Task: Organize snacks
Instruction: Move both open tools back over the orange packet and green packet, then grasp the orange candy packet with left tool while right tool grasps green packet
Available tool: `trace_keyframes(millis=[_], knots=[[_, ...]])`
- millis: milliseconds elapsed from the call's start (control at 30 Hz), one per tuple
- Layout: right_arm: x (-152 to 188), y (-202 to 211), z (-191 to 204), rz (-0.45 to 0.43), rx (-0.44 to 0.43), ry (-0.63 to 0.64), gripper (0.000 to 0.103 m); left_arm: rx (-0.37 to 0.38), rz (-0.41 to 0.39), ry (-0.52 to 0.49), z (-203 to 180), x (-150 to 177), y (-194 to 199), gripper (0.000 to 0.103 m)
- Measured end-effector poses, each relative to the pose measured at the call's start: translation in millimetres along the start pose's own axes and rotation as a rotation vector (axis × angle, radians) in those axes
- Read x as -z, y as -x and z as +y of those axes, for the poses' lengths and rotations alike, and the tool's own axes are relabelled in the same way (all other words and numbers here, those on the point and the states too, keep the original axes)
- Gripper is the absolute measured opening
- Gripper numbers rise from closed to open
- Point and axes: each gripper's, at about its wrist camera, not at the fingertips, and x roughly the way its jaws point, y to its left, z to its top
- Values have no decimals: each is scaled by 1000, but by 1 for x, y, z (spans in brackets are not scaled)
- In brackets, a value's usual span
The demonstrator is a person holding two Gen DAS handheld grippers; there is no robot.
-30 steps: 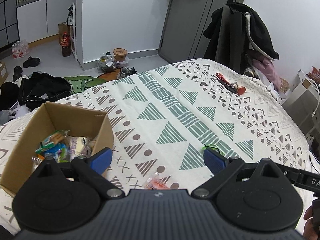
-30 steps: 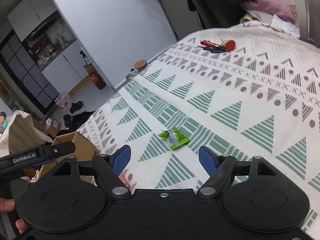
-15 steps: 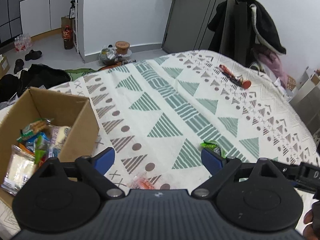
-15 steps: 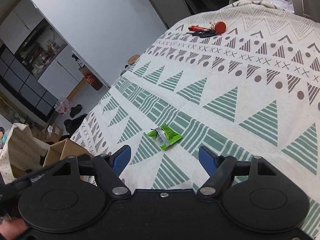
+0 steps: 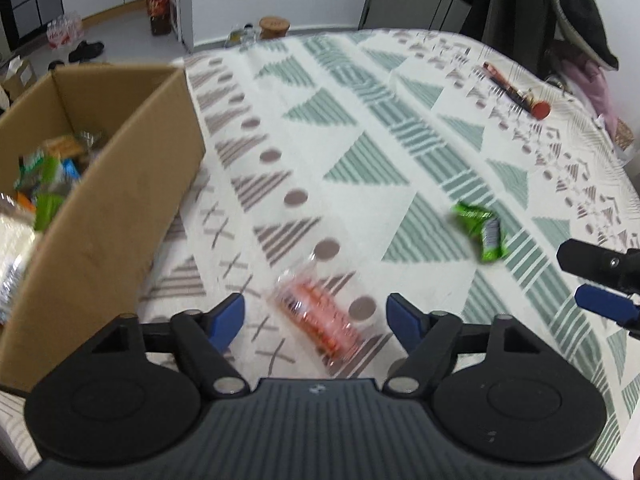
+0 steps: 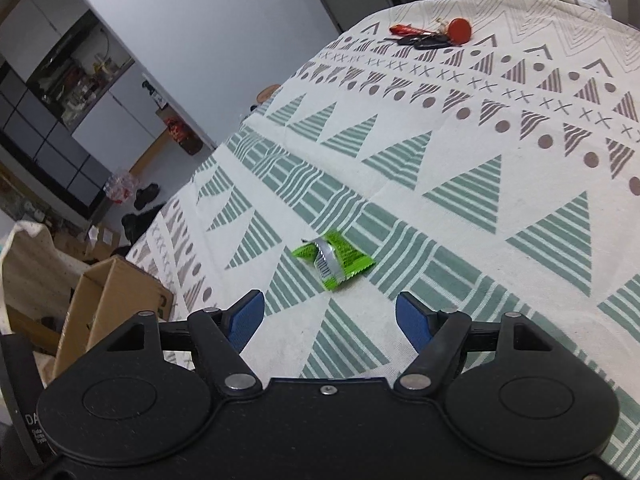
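A clear packet of orange-red snacks (image 5: 318,312) lies on the patterned tablecloth (image 5: 360,168), between and just ahead of the blue fingertips of my open left gripper (image 5: 316,318). A green snack packet (image 5: 482,230) lies to its right; in the right wrist view the green packet (image 6: 332,260) sits just ahead of my open, empty right gripper (image 6: 330,316). A cardboard box (image 5: 120,196) holding several snack packets stands at the left; its corner shows in the right wrist view (image 6: 108,308). The right gripper's fingertips (image 5: 604,304) show at the left view's right edge.
A bunch of keys with a red fob (image 6: 434,38) lies at the table's far side, also in the left wrist view (image 5: 516,92). A dark coat (image 5: 548,12) hangs behind the table. Bottles, shoes and a bag are on the floor beyond the table (image 5: 120,28).
My left gripper has moved forward and down toward the orange-red packet, which now sits between its fingertips. My right gripper has closed in on the green packet. Both stay open.
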Motion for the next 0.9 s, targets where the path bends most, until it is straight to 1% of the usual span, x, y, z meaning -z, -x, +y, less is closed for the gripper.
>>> trace_keyframes(millis=[33,100,133,167,267,433,467,533,567,600,633,667,767,833,867,900], knots=[[0,-2,1,4,4,7,71,4,21,17,2,1,-4,66],[1,-5,3,13,5,14,71,28,46,44,4,5,-10,51],[1,-7,4,18,3,18,71,27,38,42,4,6,-10,46],[1,-9,5,20,4,24,71,20,28,39,4,7,-10,31],[1,-14,5,24,13,27,71,25,19,69,9,2,-11,24],[-1,-22,4,26,30,27,71,34,27,56,11,-8,-17,25],[-1,-24,4,29,32,27,71,35,29,53,11,-9,-17,28],[-1,-26,4,33,37,26,71,13,18,42,11,-12,-15,30],[-1,-28,5,34,39,27,71,1,12,37,10,-14,-13,35],[-2,-29,6,35,43,30,71,5,11,42,11,-15,-12,44],[-4,-31,7,34,48,37,71,15,14,53,12,-16,-12,48],[-6,-33,8,31,50,45,71,19,10,58,13,-17,-12,48],[-9,-37,10,22,54,65,71,13,3,63,13,-19,-16,48],[-10,-42,10,22,56,74,71,25,11,80,16,-19,-22,48],[-11,-44,10,22,57,77,71,25,13,81,16,-19,-25,45],[-12,-46,10,23,58,79,71,22,2,80,16,-20,-26,39]])
